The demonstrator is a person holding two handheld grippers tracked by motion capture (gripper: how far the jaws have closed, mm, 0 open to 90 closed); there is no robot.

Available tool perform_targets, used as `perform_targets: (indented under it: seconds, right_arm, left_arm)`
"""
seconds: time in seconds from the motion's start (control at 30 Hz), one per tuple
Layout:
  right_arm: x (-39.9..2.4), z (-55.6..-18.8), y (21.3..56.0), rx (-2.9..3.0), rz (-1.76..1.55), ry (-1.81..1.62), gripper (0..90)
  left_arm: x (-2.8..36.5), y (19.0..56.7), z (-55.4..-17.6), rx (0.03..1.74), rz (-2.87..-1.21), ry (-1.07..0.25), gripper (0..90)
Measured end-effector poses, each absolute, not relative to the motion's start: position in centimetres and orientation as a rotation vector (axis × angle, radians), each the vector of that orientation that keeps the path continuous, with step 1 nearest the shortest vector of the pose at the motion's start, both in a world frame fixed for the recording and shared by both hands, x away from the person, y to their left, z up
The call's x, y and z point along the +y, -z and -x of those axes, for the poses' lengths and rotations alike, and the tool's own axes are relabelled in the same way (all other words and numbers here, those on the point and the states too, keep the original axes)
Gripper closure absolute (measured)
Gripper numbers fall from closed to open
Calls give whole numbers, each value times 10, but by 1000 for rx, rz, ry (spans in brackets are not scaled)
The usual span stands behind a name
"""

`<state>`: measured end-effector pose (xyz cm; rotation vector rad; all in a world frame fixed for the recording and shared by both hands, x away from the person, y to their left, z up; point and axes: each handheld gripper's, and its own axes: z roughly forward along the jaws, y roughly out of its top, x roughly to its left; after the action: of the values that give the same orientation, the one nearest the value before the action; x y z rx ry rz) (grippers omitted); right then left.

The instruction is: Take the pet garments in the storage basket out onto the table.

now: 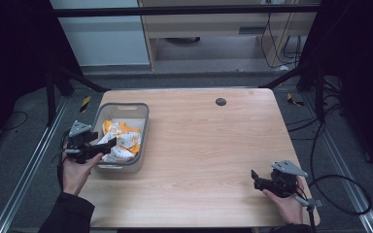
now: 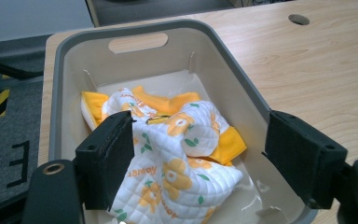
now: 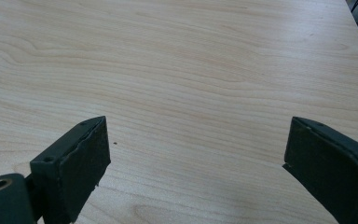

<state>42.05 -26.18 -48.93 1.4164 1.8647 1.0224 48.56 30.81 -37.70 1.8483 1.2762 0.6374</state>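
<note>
Black fingers of my left gripper spread wide over the quilted cloth in the grey bin.

To lift it well, I would sink both pads around the raised fold at the middle and close before pulling up. White with orange flowers and an orange lining, the cloth lies crumpled on the bin's floor at the desk's left. My right gripper hovers wide apart over bare wood.
</note>
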Motion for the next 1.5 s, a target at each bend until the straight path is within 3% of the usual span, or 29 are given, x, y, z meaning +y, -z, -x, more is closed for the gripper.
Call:
perform_targets:
  seconds: [1.5]
  right_arm:
    - [-261, -422, 491, 1893, -1419, -1017, 69]
  left_arm:
    - [299, 394, -547, 1402, -2118, -526, 240]
